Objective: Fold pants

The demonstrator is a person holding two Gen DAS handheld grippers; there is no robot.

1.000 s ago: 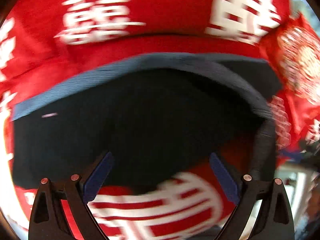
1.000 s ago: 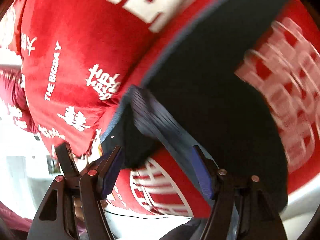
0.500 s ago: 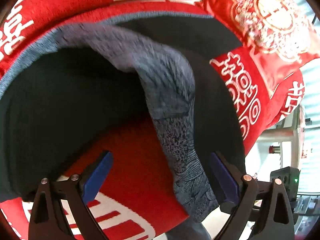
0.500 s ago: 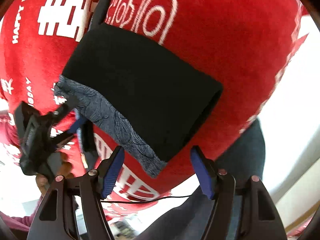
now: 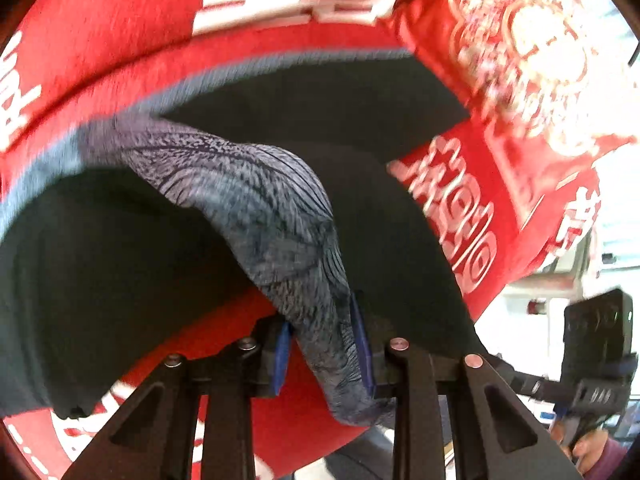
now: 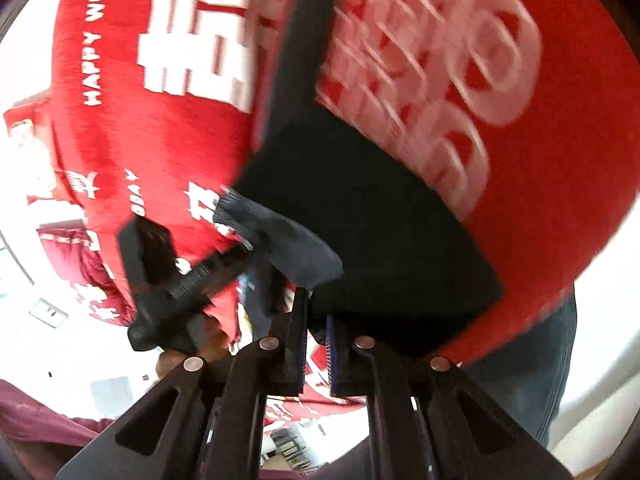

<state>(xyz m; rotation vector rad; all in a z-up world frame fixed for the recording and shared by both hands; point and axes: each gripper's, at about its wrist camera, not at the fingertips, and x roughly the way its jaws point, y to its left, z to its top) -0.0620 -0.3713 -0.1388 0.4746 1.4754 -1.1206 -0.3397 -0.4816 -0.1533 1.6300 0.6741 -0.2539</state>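
Closed now on both sides, where a second ago stood wide apart — jaws just drawn in.

Left wrist view: left claw [image 5: 322, 344] pinching the patterned grey waistband [image 5: 280, 224] of the pants [image 5: 120, 264], cloth bunched between the blue pads [image 5: 282, 350]. Waistband rising as a ridge away from the claw toward upper left; black legs spread flat to either side of it. Underneath, a red blanket [image 5: 132, 40] with white lettering; a red cushion [image 5: 516, 40] at upper right, beyond the cloth. Bright room past the edge, too washed out to read.

Right wrist view: right claw [image 6: 316, 340] drawn nearly shut on the black near edge of the pants [image 6: 380, 240] — cloth held between the pads. Left claw [image 6: 260, 276] just beside it to the left, on the same end of the waistband [image 6: 280, 236]. Long axis of the pants running away up the red blanket [image 6: 160, 140]. Likely next: lifting this end over toward the far one. Pale floor at the right.
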